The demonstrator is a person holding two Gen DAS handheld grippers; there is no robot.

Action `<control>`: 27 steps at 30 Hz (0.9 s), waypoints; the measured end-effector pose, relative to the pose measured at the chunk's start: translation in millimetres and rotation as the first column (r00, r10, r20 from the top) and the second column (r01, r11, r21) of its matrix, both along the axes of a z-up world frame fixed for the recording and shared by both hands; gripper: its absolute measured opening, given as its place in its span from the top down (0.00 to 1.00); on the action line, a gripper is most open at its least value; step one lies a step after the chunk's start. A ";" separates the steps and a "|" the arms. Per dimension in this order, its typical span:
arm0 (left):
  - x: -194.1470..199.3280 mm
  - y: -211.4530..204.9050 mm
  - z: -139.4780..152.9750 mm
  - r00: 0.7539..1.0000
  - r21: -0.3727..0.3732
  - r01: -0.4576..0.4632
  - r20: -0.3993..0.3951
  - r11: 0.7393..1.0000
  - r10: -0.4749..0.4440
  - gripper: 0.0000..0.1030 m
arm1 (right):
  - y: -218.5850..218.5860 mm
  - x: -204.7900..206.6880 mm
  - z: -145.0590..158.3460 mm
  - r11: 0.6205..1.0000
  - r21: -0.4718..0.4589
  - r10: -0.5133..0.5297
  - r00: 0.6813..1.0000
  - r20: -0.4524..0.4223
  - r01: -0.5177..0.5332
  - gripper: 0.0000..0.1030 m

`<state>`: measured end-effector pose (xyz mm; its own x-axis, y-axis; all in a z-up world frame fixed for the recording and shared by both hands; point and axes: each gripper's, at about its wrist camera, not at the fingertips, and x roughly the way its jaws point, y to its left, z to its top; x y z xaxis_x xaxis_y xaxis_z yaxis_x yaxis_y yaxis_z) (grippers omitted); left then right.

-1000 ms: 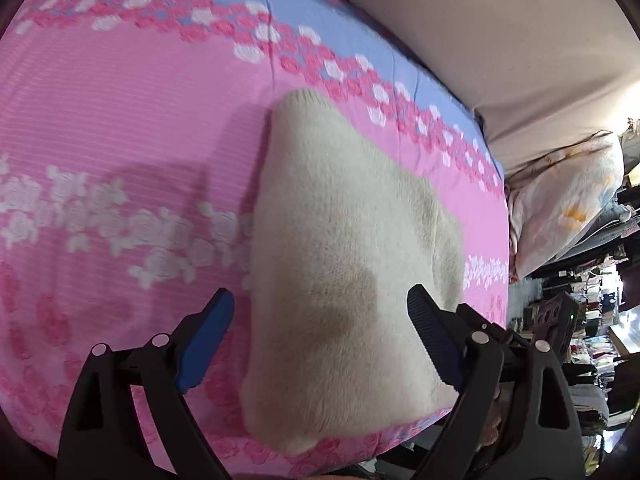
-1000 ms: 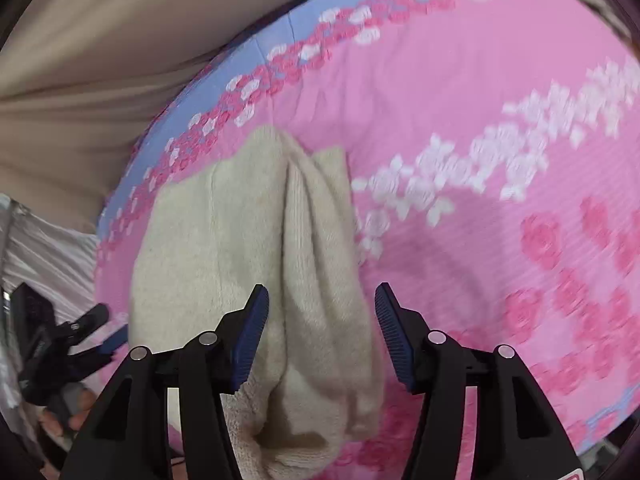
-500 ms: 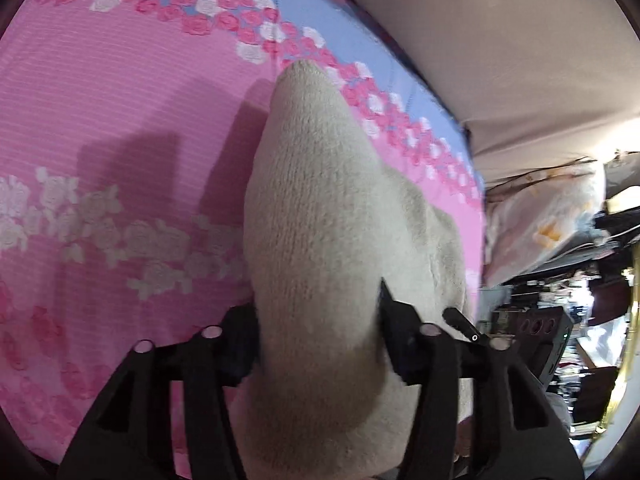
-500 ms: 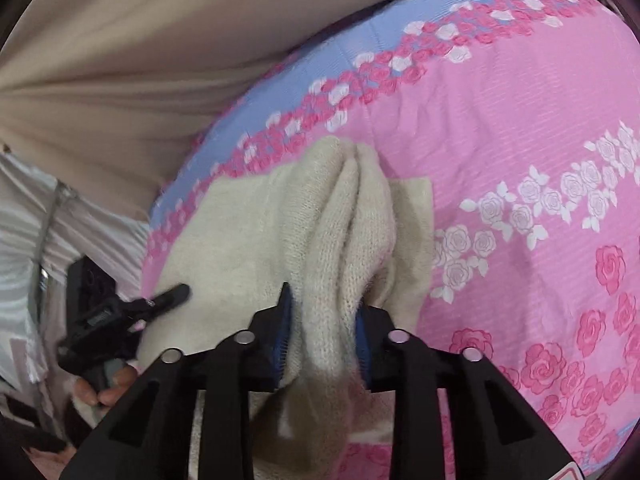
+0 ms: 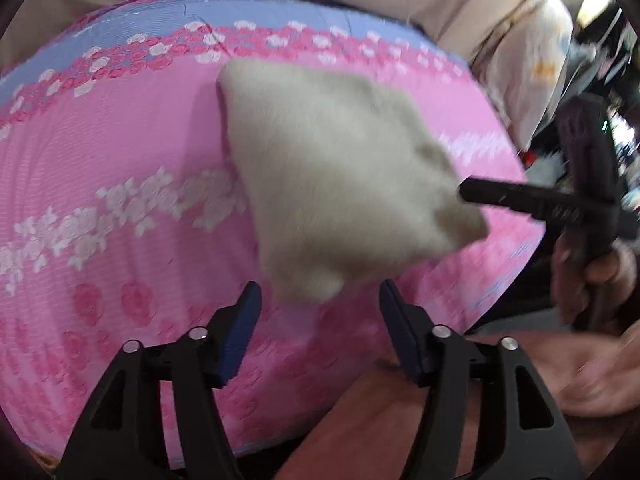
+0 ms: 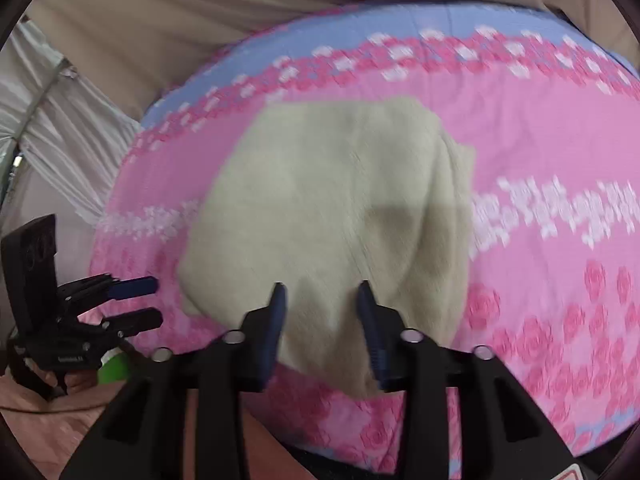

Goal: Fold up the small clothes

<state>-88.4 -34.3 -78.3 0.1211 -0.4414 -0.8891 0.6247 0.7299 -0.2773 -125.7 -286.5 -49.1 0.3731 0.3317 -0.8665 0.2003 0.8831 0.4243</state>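
Observation:
A cream knitted garment (image 5: 332,184) lies folded on the pink flowered bedsheet (image 5: 100,160). My left gripper (image 5: 320,312) is open and empty, just short of the garment's near corner. In the right wrist view the garment (image 6: 320,200) fills the middle of the sheet (image 6: 560,152). My right gripper (image 6: 322,312) is open, its fingers over the garment's near edge with nothing clamped between them. The right gripper also shows at the right of the left wrist view (image 5: 520,200), by the garment's right corner. The left gripper shows at the left of the right wrist view (image 6: 136,300).
A beige curtain (image 6: 160,20) hangs behind the bed. A pale pillow (image 5: 536,60) and clutter lie off the bed's right end. White drapery (image 6: 60,128) hangs at the left. The bed's near edge runs just under both grippers.
Both grippers were shut on the garment half a second ago. They have now let go, opened and pulled back toward the bed's near edge. The garment lies flatter.

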 end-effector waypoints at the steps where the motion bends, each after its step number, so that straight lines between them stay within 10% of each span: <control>1: -6.4 0.4 -5.1 1.000 0.030 0.017 0.014 0.999 -0.017 0.41 | -3.1 -5.8 -6.5 0.999 0.041 -0.020 0.999 -0.026 0.021 0.54; 7: -8.6 -17.5 -23.8 0.997 0.027 0.065 0.043 0.998 -0.066 0.30 | -0.2 -12.0 -29.8 0.984 0.165 -0.053 0.996 -0.070 0.064 0.50; 8: -4.3 -21.4 -32.7 0.998 0.037 0.058 0.033 0.998 -0.059 0.53 | 2.9 -7.5 -31.2 0.986 0.157 -0.046 0.997 -0.059 0.055 0.74; 10: 6.9 -21.1 -50.2 0.999 0.079 0.035 0.007 0.996 -0.036 0.84 | 4.7 -1.4 -21.7 0.988 0.143 -0.055 0.998 -0.024 0.057 0.85; 13: 19.7 9.3 -42.2 0.997 -0.002 -0.062 -0.056 0.998 0.062 0.92 | 3.0 -7.1 16.6 0.993 0.111 -0.058 0.995 0.084 0.049 0.87; 16: 23.3 31.2 -50.7 0.989 0.074 -0.138 -0.049 0.988 0.142 1.00 | -5.0 -10.4 0.7 0.997 0.058 -0.059 0.998 0.026 0.057 0.87; 20: 26.0 60.7 -71.8 0.962 0.094 -0.245 -0.104 0.965 0.254 1.00 | -16.4 -21.6 -61.6 0.981 0.151 -0.101 0.984 -0.148 0.124 0.86; 24: 11.8 55.9 -11.7 0.979 -0.003 -0.204 0.027 0.979 0.204 0.99 | -24.5 -21.7 -12.1 0.982 0.098 -0.162 0.986 -0.033 0.165 0.77; 27: 15.8 31.8 21.9 0.982 -0.075 -0.175 0.061 0.982 0.180 0.77 | -17.0 2.3 30.1 0.994 -0.041 -0.102 0.991 0.088 0.105 0.80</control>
<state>-72.6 -2.5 -56.4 0.2613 -0.4677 -0.8444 0.5057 0.8114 -0.2930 -123.4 -303.5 -19.0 0.4766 0.2485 -0.8433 0.2564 0.8782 0.4037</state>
